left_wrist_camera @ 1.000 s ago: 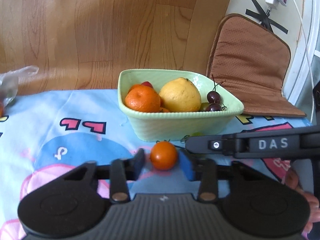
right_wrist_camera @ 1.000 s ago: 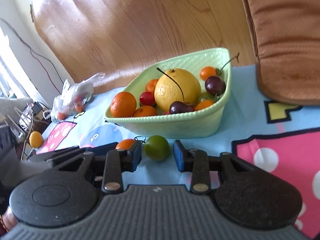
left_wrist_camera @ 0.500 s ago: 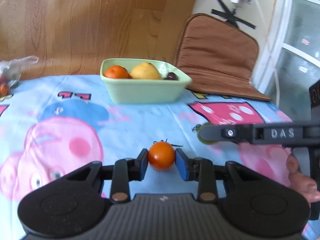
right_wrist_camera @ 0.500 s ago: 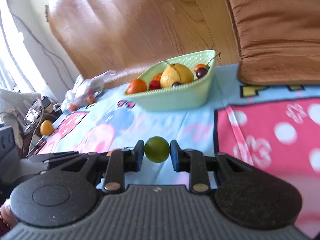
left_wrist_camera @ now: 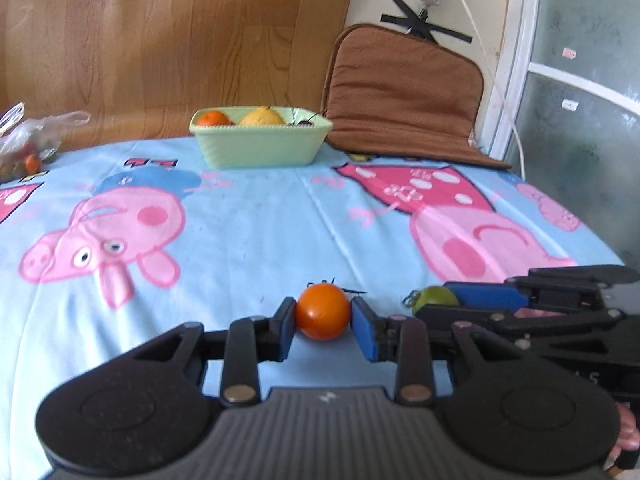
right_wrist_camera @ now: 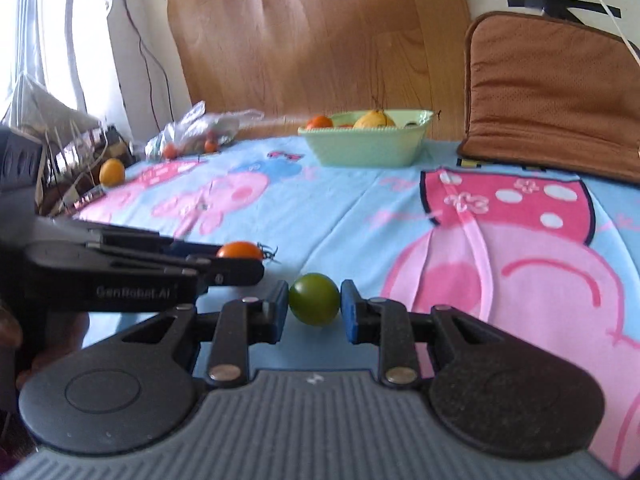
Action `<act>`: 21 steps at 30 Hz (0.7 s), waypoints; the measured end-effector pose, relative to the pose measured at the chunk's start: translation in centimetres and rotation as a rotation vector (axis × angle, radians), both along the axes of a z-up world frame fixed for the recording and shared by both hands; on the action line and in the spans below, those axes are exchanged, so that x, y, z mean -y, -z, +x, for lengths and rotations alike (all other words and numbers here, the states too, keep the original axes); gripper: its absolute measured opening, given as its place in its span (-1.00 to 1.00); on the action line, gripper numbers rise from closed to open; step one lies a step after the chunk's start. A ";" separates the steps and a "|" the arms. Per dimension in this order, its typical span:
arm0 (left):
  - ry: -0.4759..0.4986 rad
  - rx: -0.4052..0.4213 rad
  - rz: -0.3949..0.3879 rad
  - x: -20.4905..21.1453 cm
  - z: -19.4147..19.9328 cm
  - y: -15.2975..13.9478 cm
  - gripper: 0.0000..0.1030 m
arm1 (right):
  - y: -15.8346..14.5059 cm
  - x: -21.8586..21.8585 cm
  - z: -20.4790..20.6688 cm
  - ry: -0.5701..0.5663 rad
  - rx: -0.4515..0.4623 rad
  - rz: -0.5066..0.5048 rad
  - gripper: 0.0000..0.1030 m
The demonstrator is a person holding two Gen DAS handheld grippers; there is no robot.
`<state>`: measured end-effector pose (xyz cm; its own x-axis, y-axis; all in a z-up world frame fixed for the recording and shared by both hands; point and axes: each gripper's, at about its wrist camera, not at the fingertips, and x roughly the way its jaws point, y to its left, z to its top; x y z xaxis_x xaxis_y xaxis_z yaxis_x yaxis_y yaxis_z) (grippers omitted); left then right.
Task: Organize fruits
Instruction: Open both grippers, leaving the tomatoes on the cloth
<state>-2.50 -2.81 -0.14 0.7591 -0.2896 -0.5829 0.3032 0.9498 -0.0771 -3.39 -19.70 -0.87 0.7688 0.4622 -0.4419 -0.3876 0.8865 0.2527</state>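
Left wrist view: left gripper (left_wrist_camera: 323, 316) clamped on orange tomato (left_wrist_camera: 322, 311), well short of the green bowl (left_wrist_camera: 261, 143) on the cartoon blanket (left_wrist_camera: 248, 240); right wrist view: right gripper (right_wrist_camera: 314, 304) pads closed against green tomato (right_wrist_camera: 314, 298), same bowl (right_wrist_camera: 366, 142) far beyond, brown cushion (right_wrist_camera: 548, 92) beside the bowl.

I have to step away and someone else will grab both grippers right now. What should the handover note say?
Left gripper: shut on the orange tomato.
Right gripper: shut on the green tomato.
Both are near the front of the cartoon tablecloth, side by side.
The green bowl sits at the far edge, holding an orange, a lemon and cherries.
More fruit is in the plastic bag far left.
Left to do: where these two go isn't shown.
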 end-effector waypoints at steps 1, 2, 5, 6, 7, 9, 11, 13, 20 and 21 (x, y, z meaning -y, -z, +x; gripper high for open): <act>-0.004 0.014 0.009 0.0 -0.4 0.1 -0.40 | 0.2 -0.1 -0.1 0.001 -0.002 0.001 -0.38; -0.006 0.021 0.022 0.1 -0.7 0.1 -0.40 | 0.3 -0.2 0.1 0.003 -0.006 -0.002 -0.38; -0.006 0.038 0.038 0.4 -1.1 0.3 -0.31 | 0.4 -0.4 -0.4 0.016 0.009 -0.014 -0.36; -0.002 0.048 0.043 0.5 -1.3 0.4 -0.28 | 0.5 -0.5 -0.5 0.019 0.018 -0.021 -0.35; -0.001 0.059 0.051 0.6 -1.4 0.5 -0.25 | 0.6 -0.6 -0.7 0.020 0.028 -0.030 -0.35; -0.004 0.082 0.074 1.0 -1.7 0.7 -0.23 | 0.8 -1.0 -1.1 0.019 0.046 -0.046 -0.28; -0.011 0.094 0.079 1.1 -1.8 0.9 -0.22 | 0.9 -1.1 -1.3 0.026 0.058 -0.060 -0.28; -0.013 0.092 0.075 1.1 -1.7 0.9 -0.20 | 0.9 -1.0 -1.5 0.031 0.062 -0.057 -0.27; -0.030 0.052 0.068 0.9 -1.0 0.4 0.00 | 1.0 -1.0 -1.7 0.062 0.065 -0.057 -0.26; -0.030 0.048 0.068 0.9 -0.9 0.4 0.01 | 1.0 -1.0 -1.7 0.062 0.064 -0.054 -0.26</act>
<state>-3.41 -3.69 -0.54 0.7944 -0.2272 -0.5633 0.2759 0.9612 0.0013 -5.07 -18.74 -1.84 0.8226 0.3892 -0.4145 -0.3449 0.9211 0.1804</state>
